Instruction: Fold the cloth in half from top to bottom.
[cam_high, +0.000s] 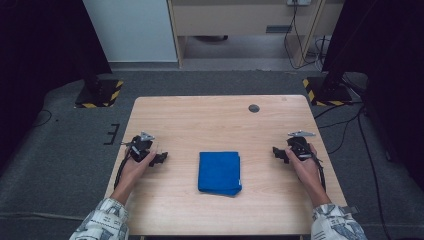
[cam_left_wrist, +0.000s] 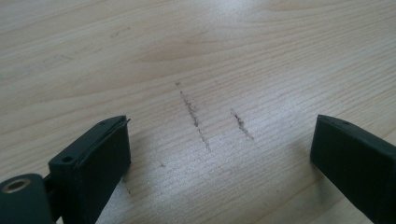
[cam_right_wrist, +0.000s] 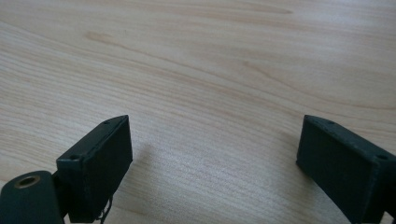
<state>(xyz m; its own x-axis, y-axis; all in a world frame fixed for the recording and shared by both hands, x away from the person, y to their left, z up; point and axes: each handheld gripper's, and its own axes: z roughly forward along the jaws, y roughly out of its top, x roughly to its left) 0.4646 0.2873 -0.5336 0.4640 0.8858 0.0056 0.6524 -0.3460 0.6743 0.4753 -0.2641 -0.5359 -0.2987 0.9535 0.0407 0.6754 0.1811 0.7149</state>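
The table is bare wood around the folded blue cloth, which lies flat in the middle near the front edge. Between the cloth and the left gripper there is free wood, and the same between the cloth and the right gripper. Both grippers have their jaws wide apart, with only wood in the gap. The far half is free except for a flat dark disc.
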